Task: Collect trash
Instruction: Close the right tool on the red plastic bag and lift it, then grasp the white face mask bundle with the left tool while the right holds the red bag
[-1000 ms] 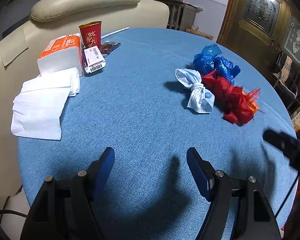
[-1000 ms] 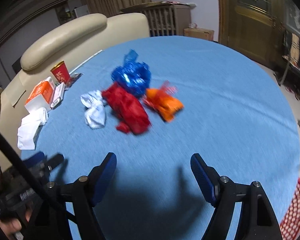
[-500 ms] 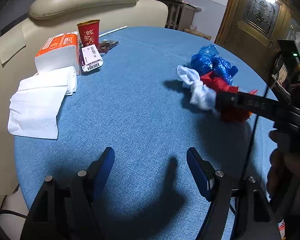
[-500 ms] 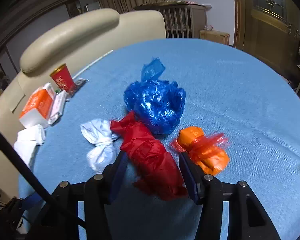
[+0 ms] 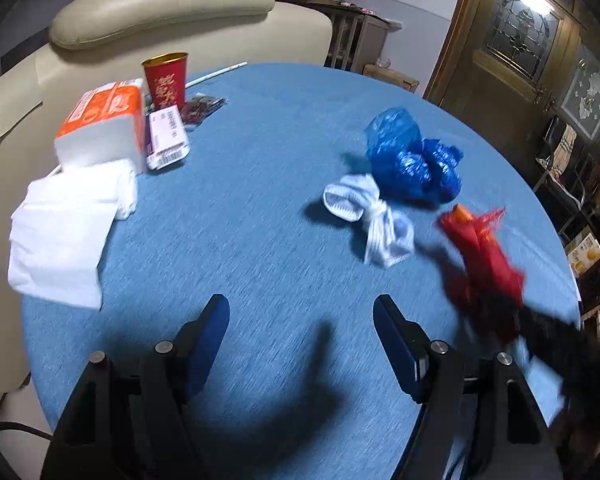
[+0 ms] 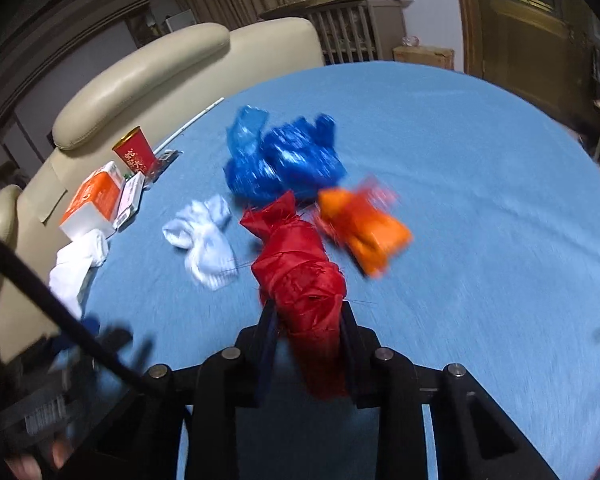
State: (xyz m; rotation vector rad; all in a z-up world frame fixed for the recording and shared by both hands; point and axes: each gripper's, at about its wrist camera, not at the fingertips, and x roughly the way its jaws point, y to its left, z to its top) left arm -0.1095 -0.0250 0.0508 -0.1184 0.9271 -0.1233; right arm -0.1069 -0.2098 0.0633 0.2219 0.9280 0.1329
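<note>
Red bundle [image 6: 300, 280]: lay on the blue table [image 6: 480, 200], directly ahead of the right tongs [image 6: 306, 320], its near end caught between them.
Long axis: ran straight away from the right tongs toward the blue bag [image 6: 284, 160], so the fingers crossed it at the narrow waist.
Right tongs: had just been closing, and were drawn in narrow with the red bundle pinched between them.
Left tongs [image 5: 300, 320]: stood wide with nothing between them, over bare cloth on the near side of the red bundle [image 5: 484, 264].
Nearer hand: the right (the left sat well apart from the bundle, with the white knotted piece [image 5: 372, 220] nearer to it).
Neighbours of the red bundle: orange bundle [image 6: 364, 232] just beside it on the right, white knotted piece [image 6: 204, 236] on the left, blue bag beyond.
Right wrist view alone: showed the pinch itself.
Left wrist view alone: showed the bundle from the side, blurred; whether it was clear of the table I could not tell.
</note>
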